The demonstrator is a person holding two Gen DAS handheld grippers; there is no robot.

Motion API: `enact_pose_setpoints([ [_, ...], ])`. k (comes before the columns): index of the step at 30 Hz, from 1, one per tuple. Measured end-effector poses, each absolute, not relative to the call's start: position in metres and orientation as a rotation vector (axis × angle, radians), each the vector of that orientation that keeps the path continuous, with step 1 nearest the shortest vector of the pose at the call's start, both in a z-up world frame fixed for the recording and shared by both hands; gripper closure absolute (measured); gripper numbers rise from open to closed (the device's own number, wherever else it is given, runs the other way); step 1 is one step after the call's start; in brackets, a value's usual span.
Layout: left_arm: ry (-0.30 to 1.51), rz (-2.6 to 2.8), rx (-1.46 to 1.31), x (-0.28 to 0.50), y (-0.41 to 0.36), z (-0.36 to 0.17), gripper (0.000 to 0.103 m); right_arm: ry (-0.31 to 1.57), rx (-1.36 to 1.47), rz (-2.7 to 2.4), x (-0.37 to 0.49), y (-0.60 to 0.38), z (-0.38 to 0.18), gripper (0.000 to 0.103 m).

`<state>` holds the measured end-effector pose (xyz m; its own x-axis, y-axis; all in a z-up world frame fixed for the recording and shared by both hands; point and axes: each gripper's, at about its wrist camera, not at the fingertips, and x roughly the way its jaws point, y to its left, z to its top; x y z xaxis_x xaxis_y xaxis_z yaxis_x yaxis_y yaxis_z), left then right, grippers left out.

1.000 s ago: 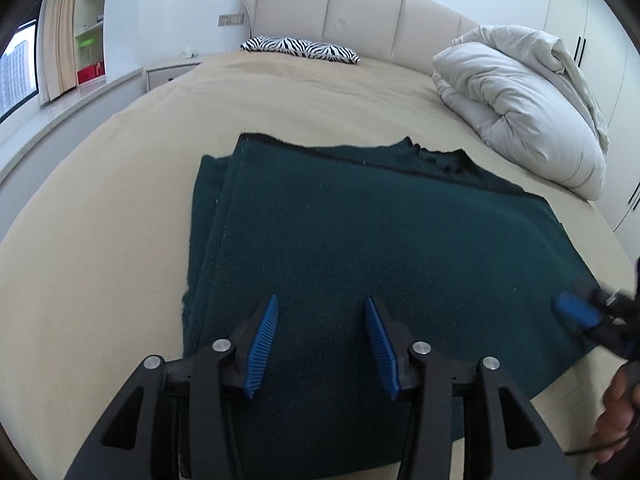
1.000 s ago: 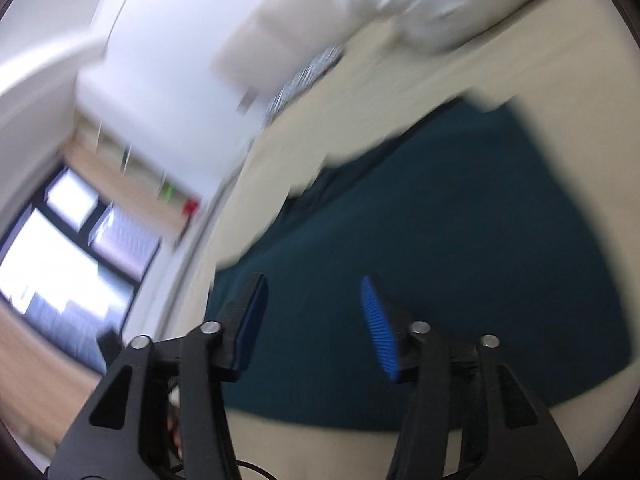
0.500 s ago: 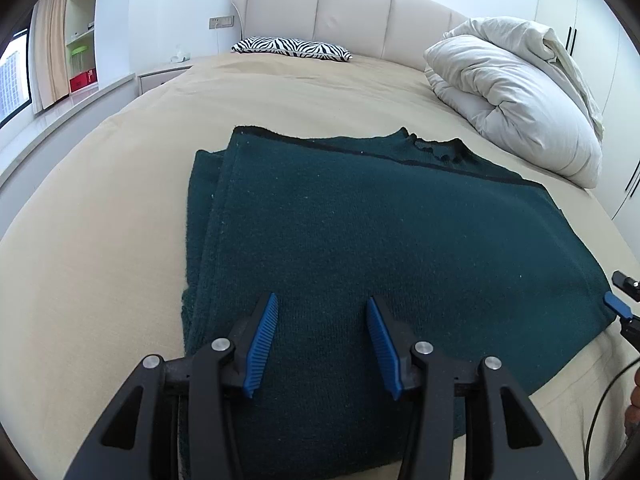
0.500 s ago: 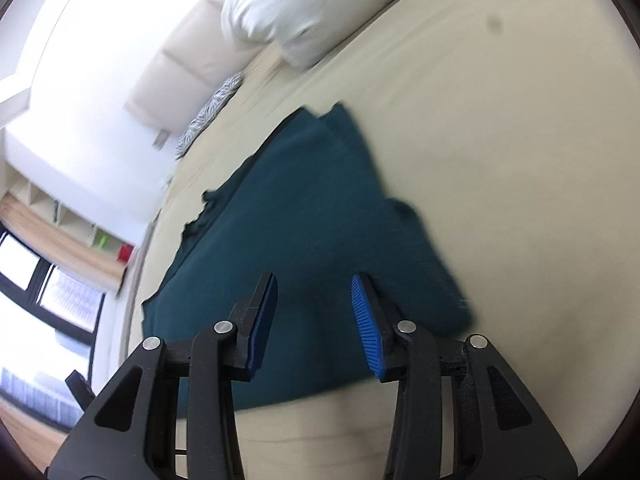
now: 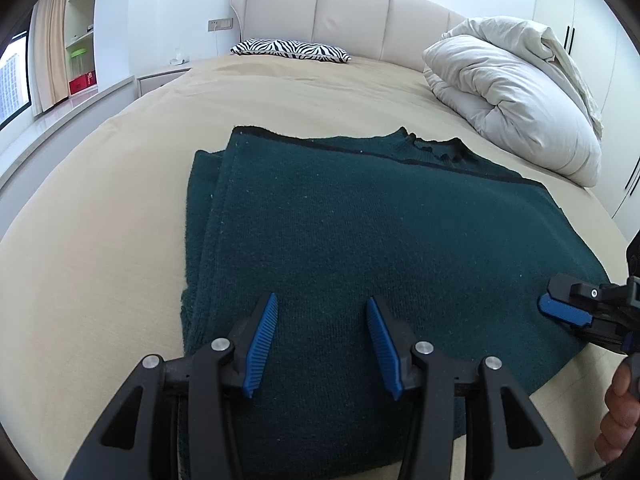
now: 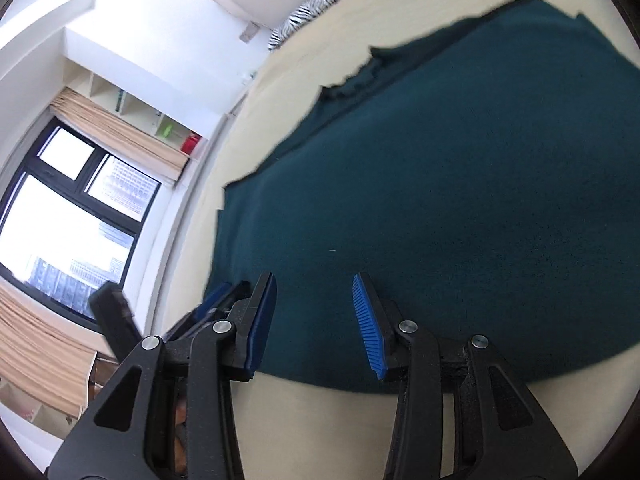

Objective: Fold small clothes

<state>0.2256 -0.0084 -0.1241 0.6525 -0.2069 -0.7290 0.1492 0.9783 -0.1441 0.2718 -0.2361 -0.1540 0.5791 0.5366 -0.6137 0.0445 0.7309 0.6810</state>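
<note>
A dark green folded sweater (image 5: 372, 248) lies flat on the beige bed (image 5: 100, 208), directly under and ahead of both grippers. The left gripper (image 5: 322, 340) hovers over its near edge, jaws partly apart, gripping nothing. The right gripper (image 6: 314, 322), jaws moderately apart and empty, sits over the sweater's near edge.

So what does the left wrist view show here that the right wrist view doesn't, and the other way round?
Only the left wrist view shows the bundled white duvet, the wardrobe doors, the sweater's full outline with its stacked left edge, and a hand holding the right gripper. Only the right wrist view shows the full window and its curtains. Both show the dark green sweater flat on the beige bed, the zebra pillow, the shelves, and both grippers, including the left gripper, with open jaws gripping nothing.
</note>
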Motion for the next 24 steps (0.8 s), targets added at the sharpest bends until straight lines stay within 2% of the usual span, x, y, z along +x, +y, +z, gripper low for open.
enact_pose_setpoints([
  [6,0.833,-0.214,-0.094,0.225,-0.005,-0.126,0.053,0.810,0.853,0.208,0.249,-0.303,-0.180,0.068],
  [17,0.834,-0.254,-0.177,0.228,0.006,-0.122,0.053,0.674,0.914,-0.086,0.178,-0.427,-0.160,0.065],
  [19,0.830,-0.265,-0.212,0.227,0.011,-0.119,0.054,0.676,0.880,-0.106,0.173,-0.440,-0.151,0.055],
  [20,0.827,-0.265,-0.231,0.225,0.013,-0.116,0.054,0.675,0.861,-0.117,0.171,-0.444,-0.148,0.046],
  [24,0.823,-0.254,-0.293,0.219,0.019,-0.110,0.055,0.658,0.832,-0.099,0.168,-0.461,-0.133,0.044],
])
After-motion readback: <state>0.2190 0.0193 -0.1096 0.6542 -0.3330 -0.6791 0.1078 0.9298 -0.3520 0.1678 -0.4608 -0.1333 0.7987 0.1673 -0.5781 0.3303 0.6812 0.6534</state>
